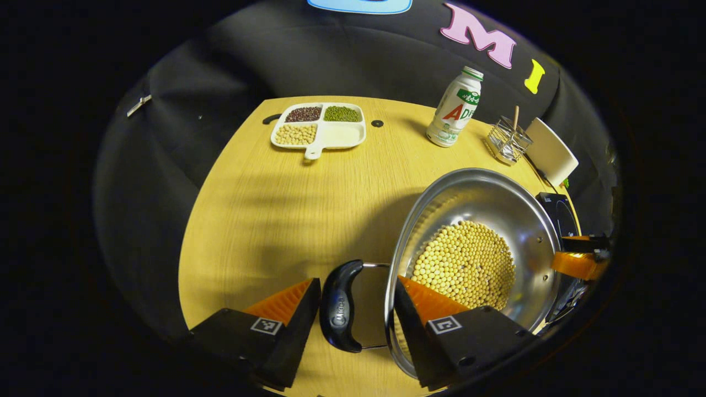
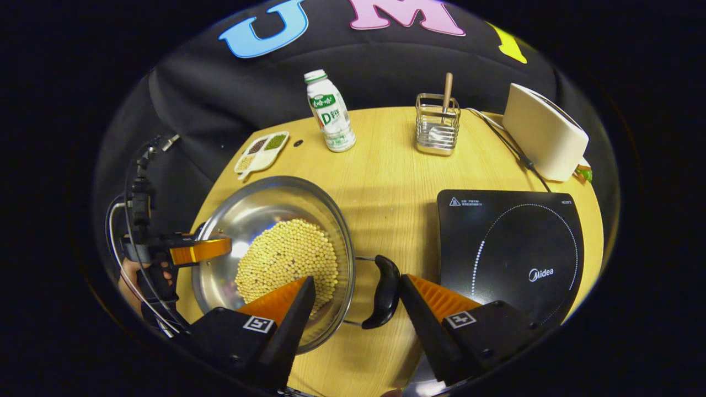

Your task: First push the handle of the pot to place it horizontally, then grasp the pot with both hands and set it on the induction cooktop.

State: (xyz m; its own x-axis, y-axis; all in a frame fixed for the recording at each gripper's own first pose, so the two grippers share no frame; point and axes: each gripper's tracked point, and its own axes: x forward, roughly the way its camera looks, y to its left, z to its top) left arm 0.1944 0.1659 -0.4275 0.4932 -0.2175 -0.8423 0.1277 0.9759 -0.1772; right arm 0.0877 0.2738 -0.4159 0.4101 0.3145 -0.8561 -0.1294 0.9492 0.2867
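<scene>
Pot [image 2: 265, 220] is sitting on the wooden table [image 2: 386, 165], just left of the induction cooktop [image 2: 513, 248], not on it. It's steel, shiny inside, and holding a heap of soybeans [image 2: 287, 259]. Both dark handles are lying flat: left handle [image 1: 339, 306], right handle [image 2: 383, 292].

You're holding the left gripper [image 1: 356, 300] spread, fingers straddling the left handle and the pot rim, one finger reaching over the beans; not pinching. You're holding the right gripper [image 2: 356, 298] spread too, fingers on either side of the right handle and the rim; can't tell if anything is touching.

Divided tray [image 1: 320, 129] at the table's far side is holding dark beans, green beans and soybeans, with one section looking bare. Wire basket [image 2: 437, 129] is holding a wooden-handled utensil. Bottle [image 2: 330, 113] is standing upright between them. White appliance [image 2: 543, 132] is sitting behind the cooktop.
</scene>
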